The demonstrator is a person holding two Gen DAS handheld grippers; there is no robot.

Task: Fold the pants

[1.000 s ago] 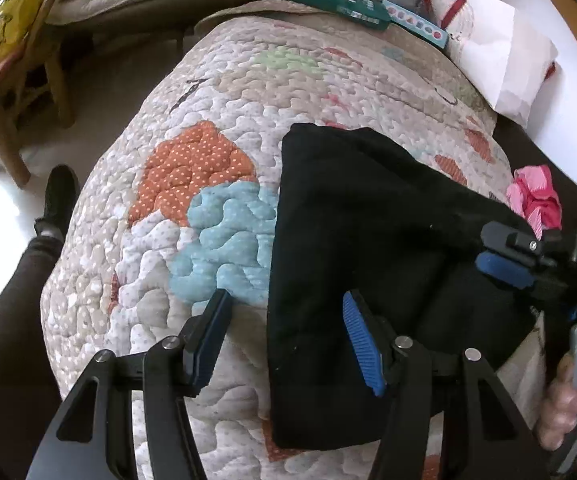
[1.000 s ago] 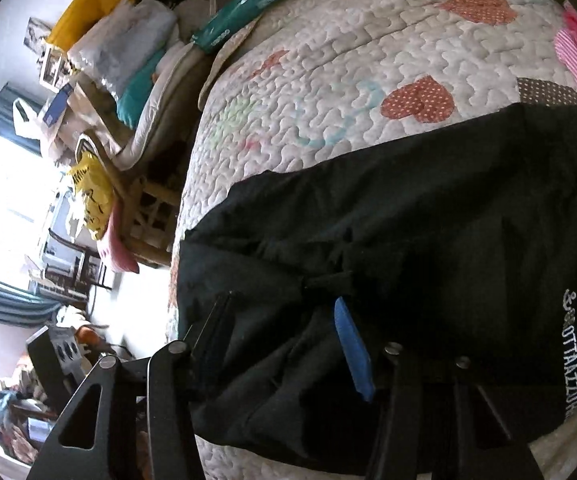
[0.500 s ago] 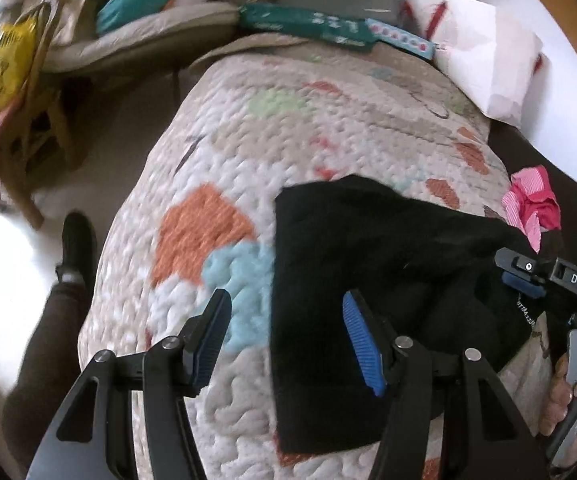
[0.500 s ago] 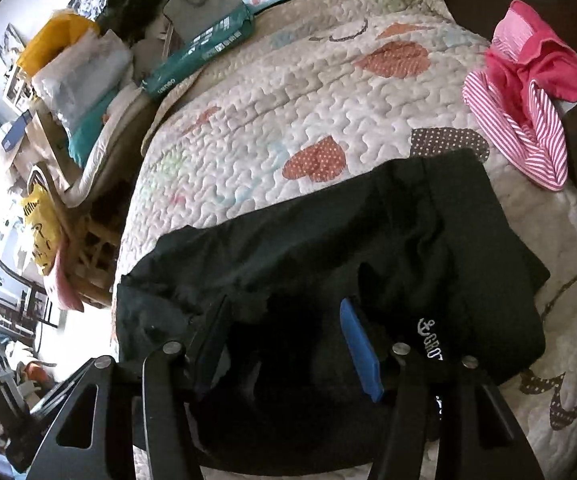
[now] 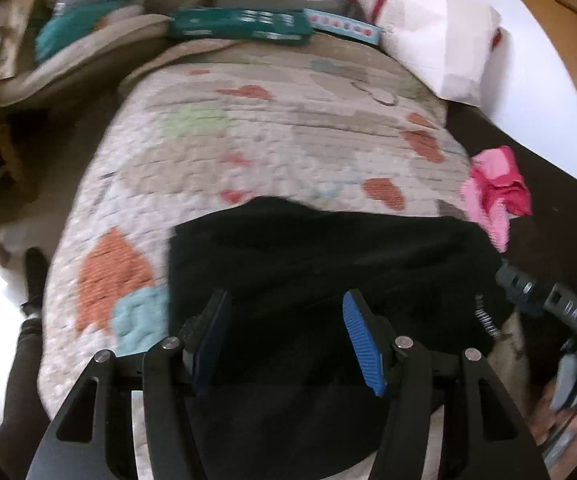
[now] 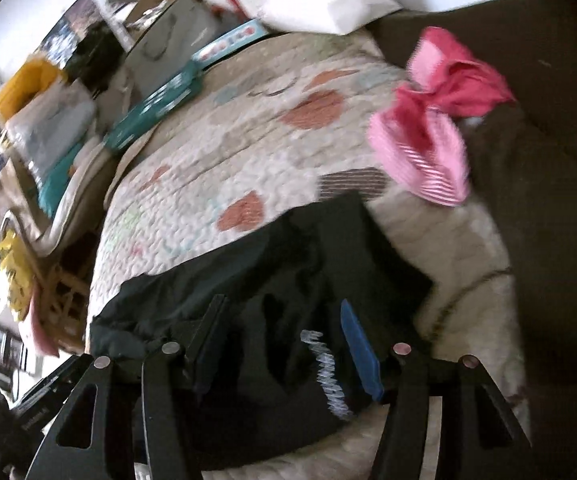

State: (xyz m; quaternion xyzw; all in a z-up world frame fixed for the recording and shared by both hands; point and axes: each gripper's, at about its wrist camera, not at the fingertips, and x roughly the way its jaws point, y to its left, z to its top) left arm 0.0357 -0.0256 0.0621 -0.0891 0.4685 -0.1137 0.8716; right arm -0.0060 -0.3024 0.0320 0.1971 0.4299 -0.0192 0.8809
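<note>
On your left, the left gripper [image 5: 286,336] hangs over the black pants [image 5: 328,264] with its fingers [image 5: 362,344] spread wide and nothing between them; the folded bundle lies beneath and ahead of both fingers, its left edge just outside the left finger. The pants rest on the near end of the bed, on the quilted cover [image 5: 248,140] with its orange and teal patches, and the far end of the quilt stays bare apart from the printed shapes. Moving right, the right gripper [image 6: 282,344] also has its fingers [image 6: 358,350] released and apart, held over the near right part of the same bundle, where white lettering [image 6: 328,376] on the fabric shows between them. You cannot tell from either view whether the fingertips touch the cloth. Further right, a pink striped garment [image 6: 432,128] lies crumpled near the quilt's edge, apart from the pants.
</note>
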